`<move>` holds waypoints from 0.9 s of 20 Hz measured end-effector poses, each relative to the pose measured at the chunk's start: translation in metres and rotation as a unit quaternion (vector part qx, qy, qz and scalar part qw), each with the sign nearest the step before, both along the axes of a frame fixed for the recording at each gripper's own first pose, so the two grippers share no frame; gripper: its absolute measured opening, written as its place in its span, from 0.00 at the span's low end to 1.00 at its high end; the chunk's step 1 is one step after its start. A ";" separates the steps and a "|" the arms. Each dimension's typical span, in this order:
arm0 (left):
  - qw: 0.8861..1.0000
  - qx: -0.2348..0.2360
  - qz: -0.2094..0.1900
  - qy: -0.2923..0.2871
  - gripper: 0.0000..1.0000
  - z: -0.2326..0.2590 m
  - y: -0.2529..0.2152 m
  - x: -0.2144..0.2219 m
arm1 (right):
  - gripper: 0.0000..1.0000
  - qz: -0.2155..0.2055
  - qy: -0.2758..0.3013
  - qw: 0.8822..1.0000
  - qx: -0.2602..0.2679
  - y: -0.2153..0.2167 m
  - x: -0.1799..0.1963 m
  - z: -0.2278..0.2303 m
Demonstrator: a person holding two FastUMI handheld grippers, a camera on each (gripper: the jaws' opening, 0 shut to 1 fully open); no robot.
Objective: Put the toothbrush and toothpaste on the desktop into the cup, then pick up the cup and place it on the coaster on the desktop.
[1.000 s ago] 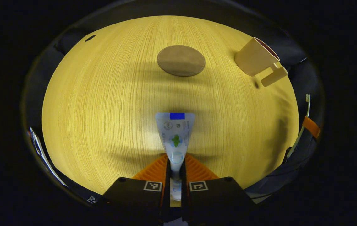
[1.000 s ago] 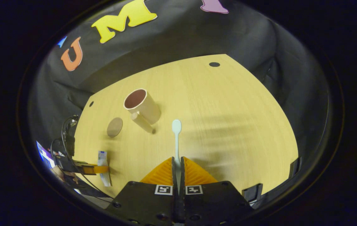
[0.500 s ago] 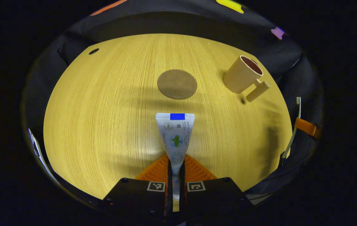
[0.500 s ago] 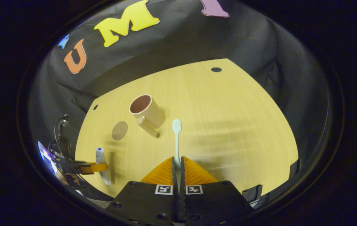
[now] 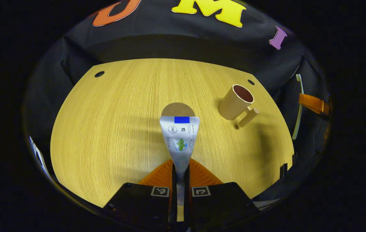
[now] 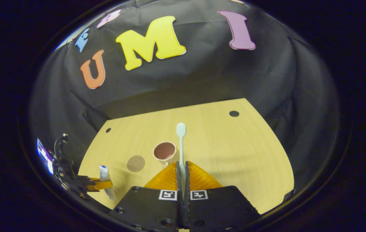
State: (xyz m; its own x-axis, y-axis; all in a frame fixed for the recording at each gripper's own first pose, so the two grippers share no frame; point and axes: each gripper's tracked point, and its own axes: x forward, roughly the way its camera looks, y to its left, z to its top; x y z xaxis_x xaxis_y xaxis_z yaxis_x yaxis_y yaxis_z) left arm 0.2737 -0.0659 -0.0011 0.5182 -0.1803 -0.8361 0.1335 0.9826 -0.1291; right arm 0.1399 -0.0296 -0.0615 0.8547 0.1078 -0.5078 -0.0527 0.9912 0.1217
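In the left gripper view the left tongs are clamped on the narrow end of a white, flat-ended plastic toothpaste tube with a blue stripe and a green leaf mark, both fingers pressing it, and the tube is held up above the pale wood-grain worktop. Its wide crimped end covers the near edge of a round brown coaster lying flat on the worktop. To the right of the coaster, well apart from it, stands a beige plastic cup with a dark reddish inside and a stubby handle, upright and empty. At the far right edge the right tongs hold a slim white toothbrush off the worktop. In the right gripper view the right tongs are closed on the toothbrush handle, the pale head pointing away, with the cup just left of the shaft below.
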 end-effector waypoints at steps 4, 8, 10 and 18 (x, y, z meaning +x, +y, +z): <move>1.000 -0.015 0.010 -0.005 0.11 0.018 0.026 0.003 | 0.00 0.012 -0.031 0.999 -0.006 0.025 0.035 0.027; 0.999 -0.018 0.030 -0.009 0.11 0.019 0.052 0.005 | 0.00 0.031 -0.041 0.999 -0.002 0.059 0.072 0.028; 0.999 -0.019 0.036 -0.008 0.11 0.018 0.067 0.006 | 0.00 0.037 -0.034 0.999 0.002 0.073 0.091 0.018; 0.999 -0.008 0.045 0.007 0.11 -0.003 0.099 0.007 | 0.00 0.012 -0.006 0.999 -0.041 0.074 0.152 -0.042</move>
